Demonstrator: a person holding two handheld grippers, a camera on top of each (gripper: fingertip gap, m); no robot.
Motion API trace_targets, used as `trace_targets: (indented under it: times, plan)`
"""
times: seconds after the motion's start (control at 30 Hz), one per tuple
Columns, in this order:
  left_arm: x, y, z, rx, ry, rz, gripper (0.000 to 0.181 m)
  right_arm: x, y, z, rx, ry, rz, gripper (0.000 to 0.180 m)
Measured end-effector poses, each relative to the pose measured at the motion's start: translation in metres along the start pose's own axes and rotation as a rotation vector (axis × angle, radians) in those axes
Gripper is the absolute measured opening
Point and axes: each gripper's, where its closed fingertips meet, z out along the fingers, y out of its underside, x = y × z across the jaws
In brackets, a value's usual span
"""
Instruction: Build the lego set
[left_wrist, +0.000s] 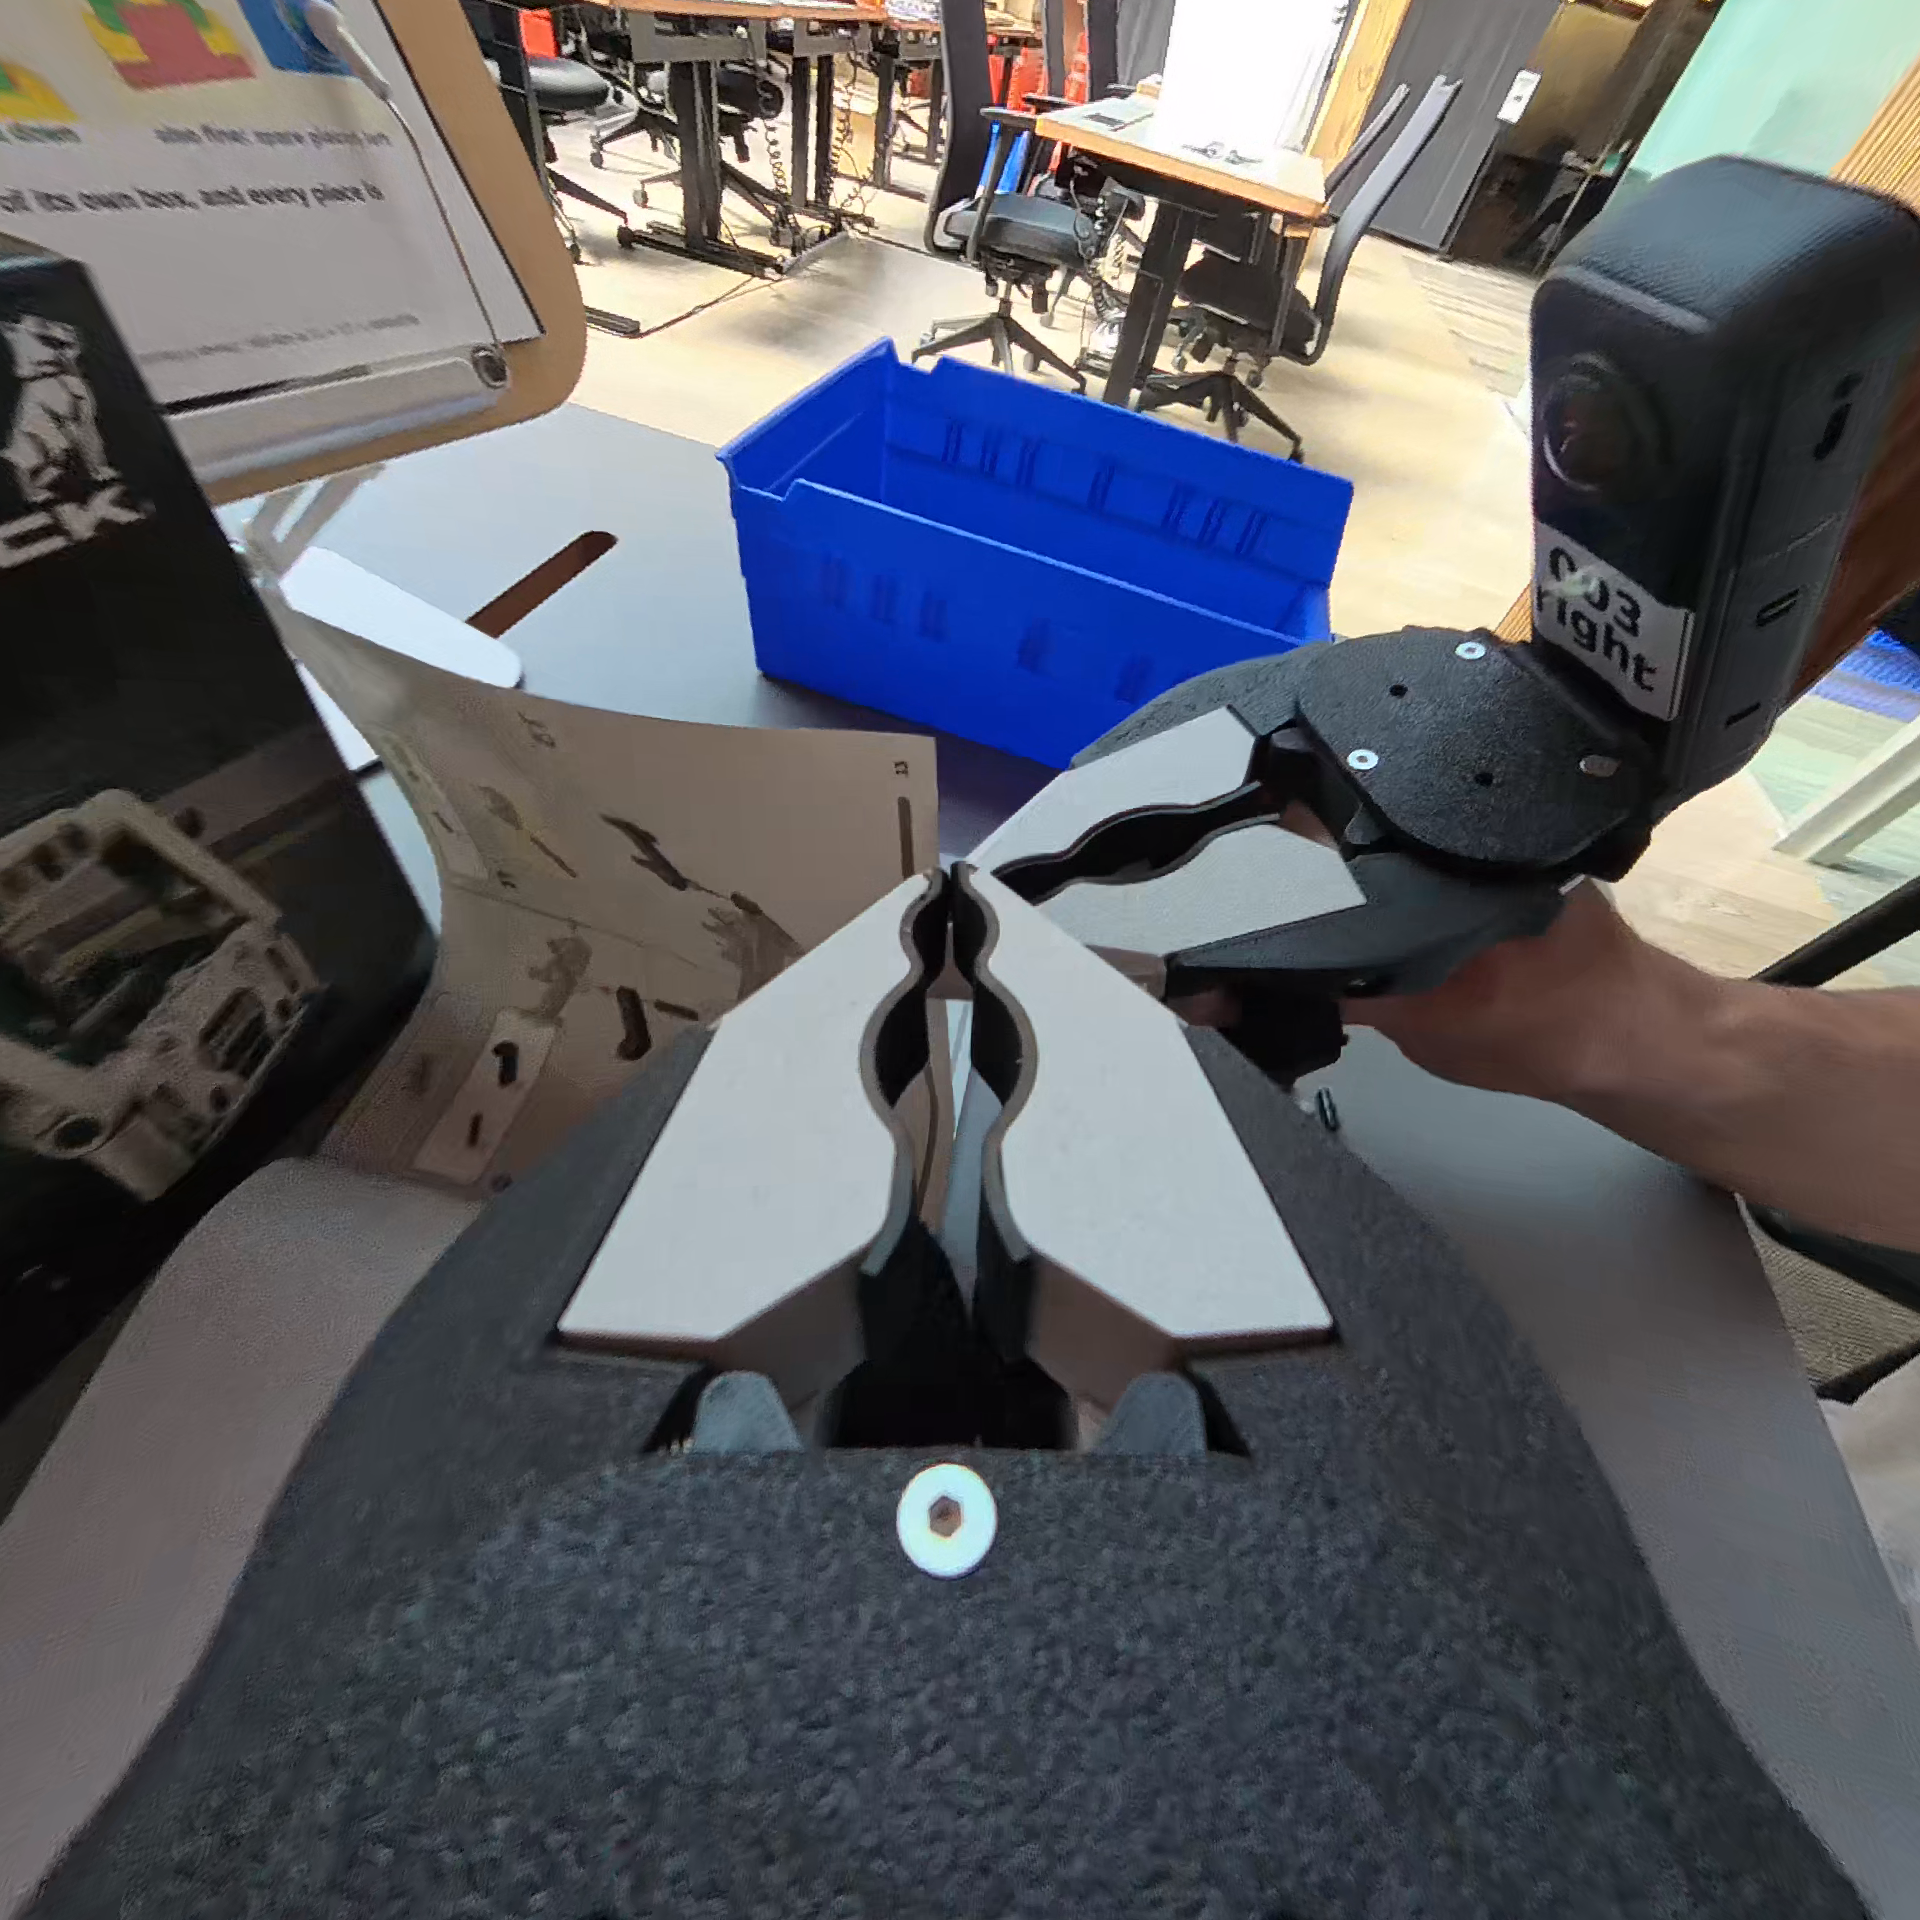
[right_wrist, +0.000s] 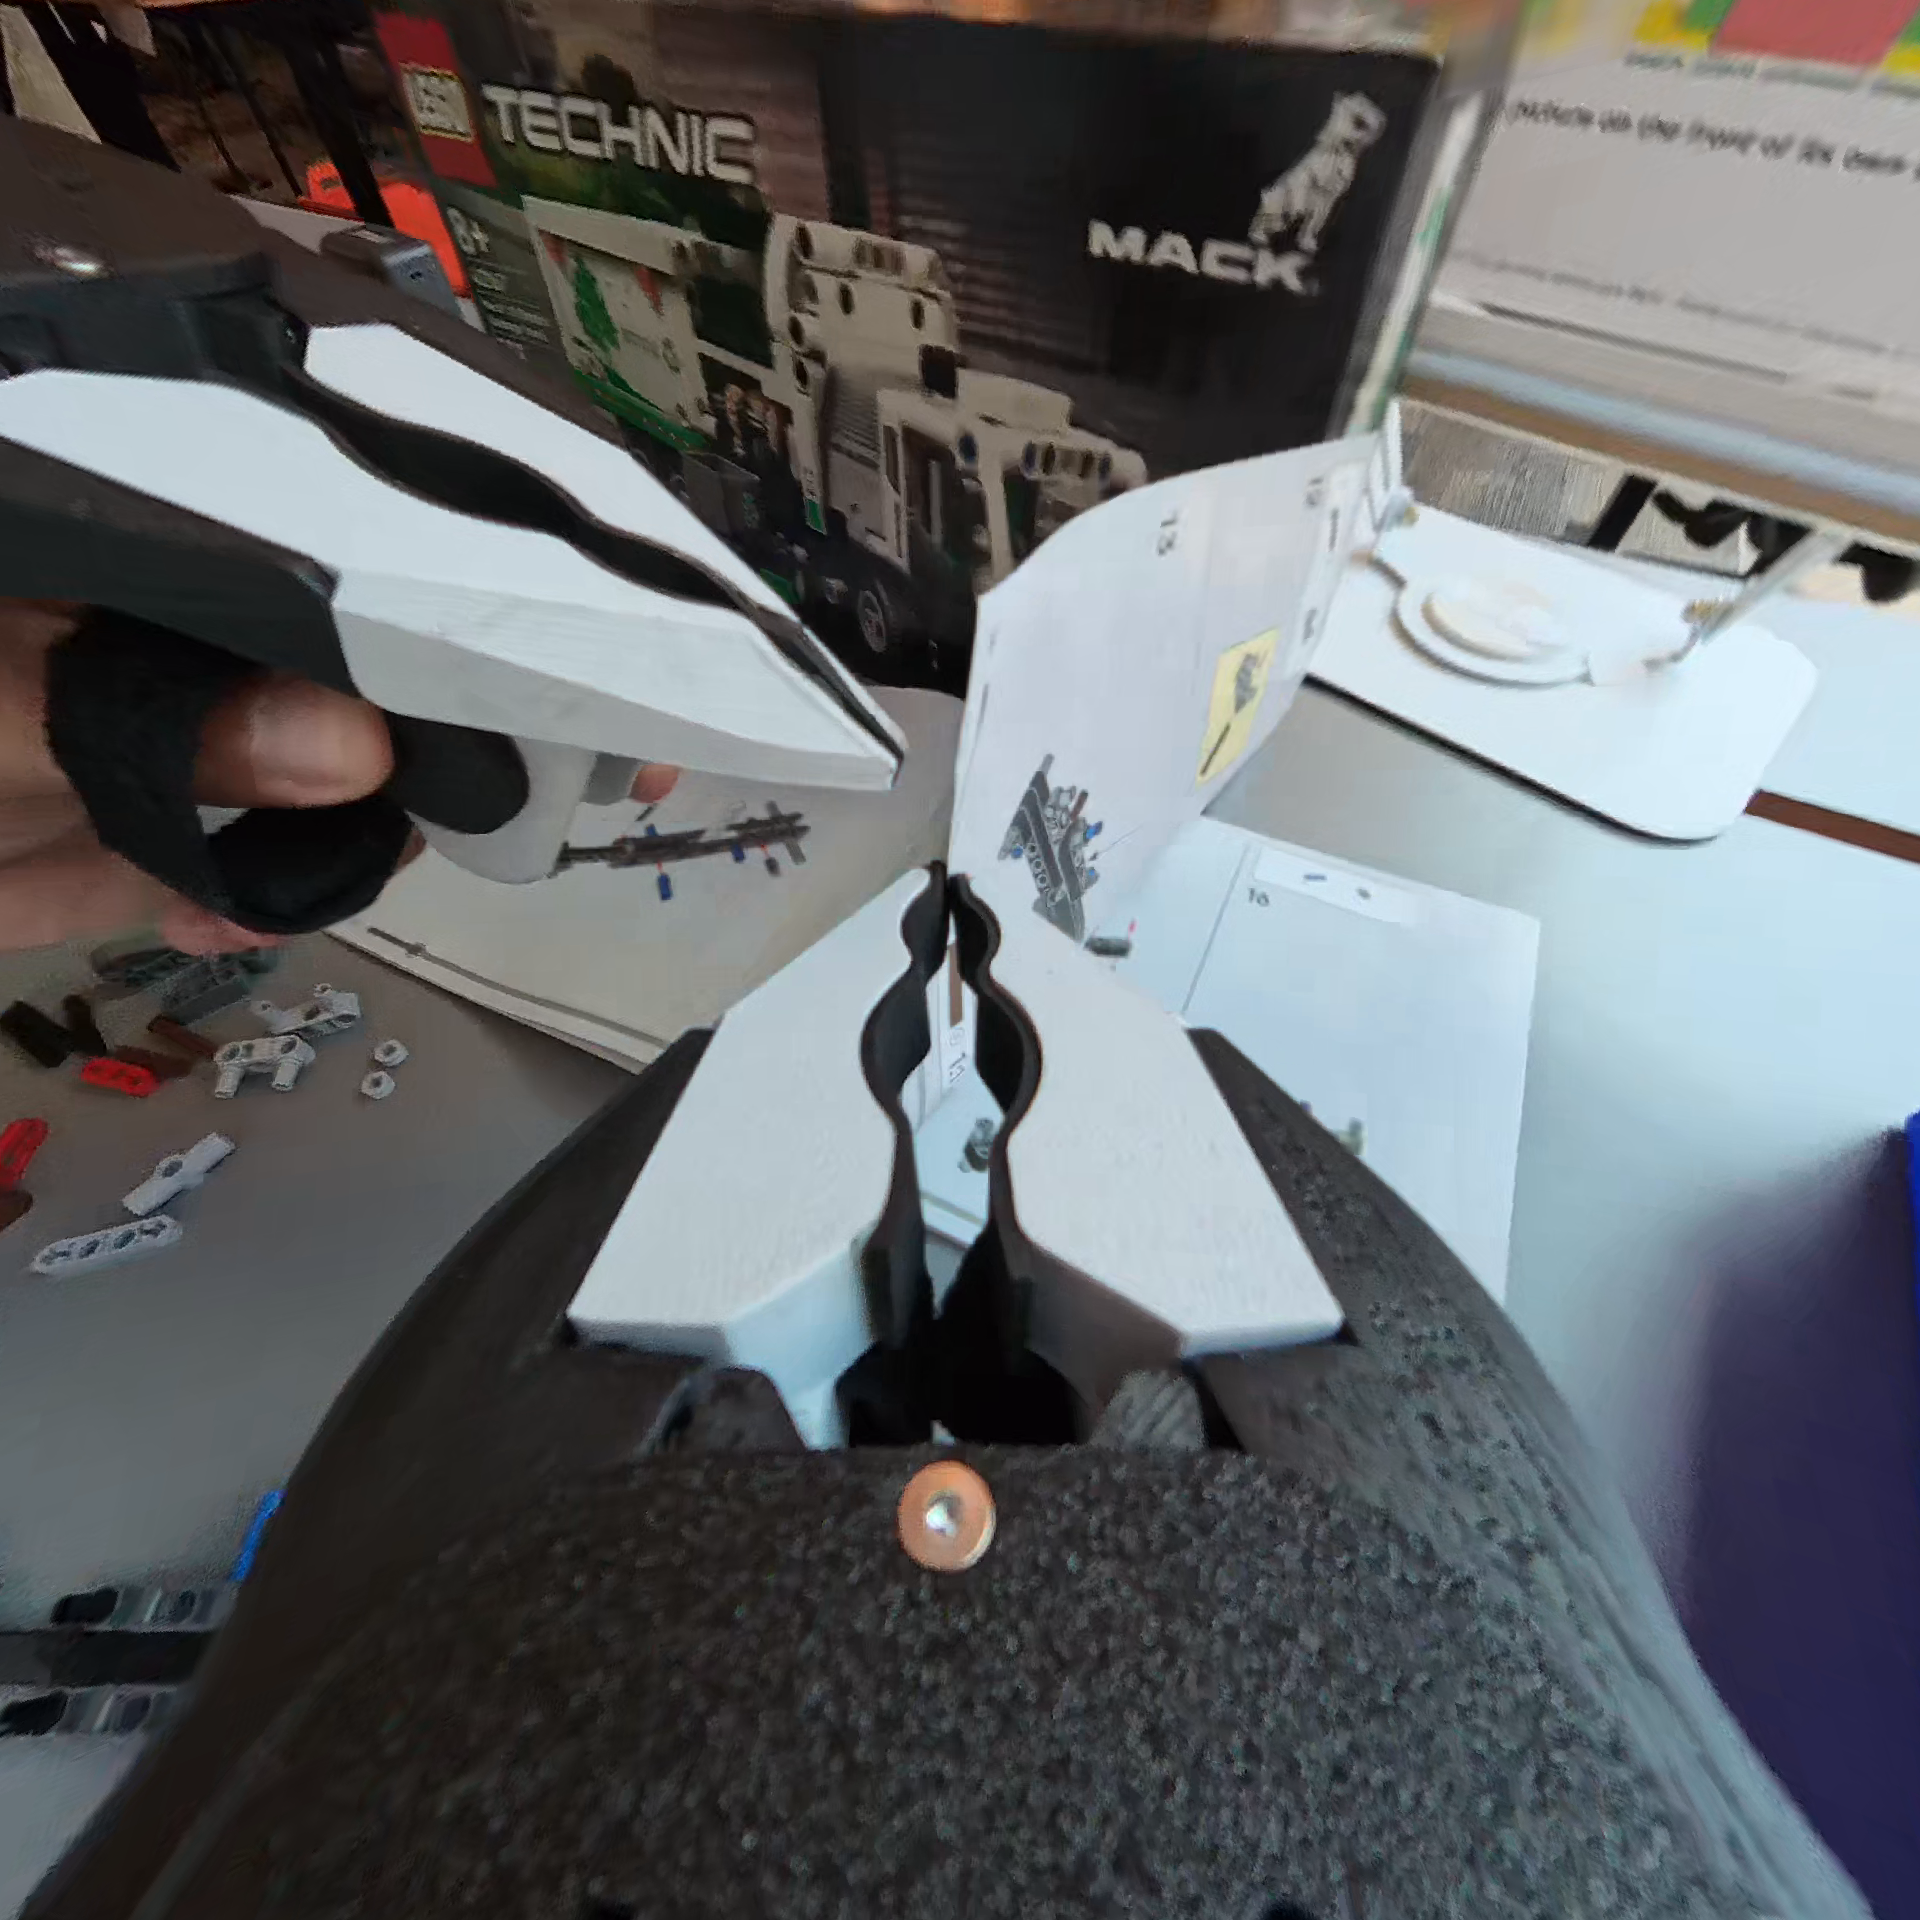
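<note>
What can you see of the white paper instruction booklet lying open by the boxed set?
The white paper instruction booklet is thin, printed with small greyscale and coloured build diagrams and one yellow square. It lies open on the pale table in front of the dark cardboard set box. One page stands curled upright, mid-turn; the pages beside it lie flat. The right gripper, shut, has its tips at that page's lower edge; whether it pinches the page is unclear. The left gripper, also shut, sits close by.
</note>
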Motion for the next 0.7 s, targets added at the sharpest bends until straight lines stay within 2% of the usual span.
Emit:
trace_targets:
  times: [0.17,0.3,0.43,0.57,0.7]
  plan:
    - [-0.011,0.004,-0.075,-0.006,-0.139,0.024,0.021,-0.061,-0.020,0.015,0.023,-0.056,-0.189,0.000]
    - [-0.024,0.007,-0.153,0.026,-0.311,0.035,0.023,-0.123,-0.011,0.036,-0.049,-0.183,-0.319,0.000]
    - [-0.032,0.027,-0.211,0.009,-0.407,-0.036,0.022,-0.153,0.011,0.066,-0.188,-0.176,-0.490,0.000]
    - [-0.039,0.056,-0.224,-0.048,-0.418,-0.135,0.021,-0.157,0.040,0.086,-0.377,-0.147,-0.569,0.000]
    - [-0.059,0.070,-0.198,-0.169,-0.409,-0.142,0.019,-0.162,0.064,0.092,-0.485,-0.214,-0.498,0.000]
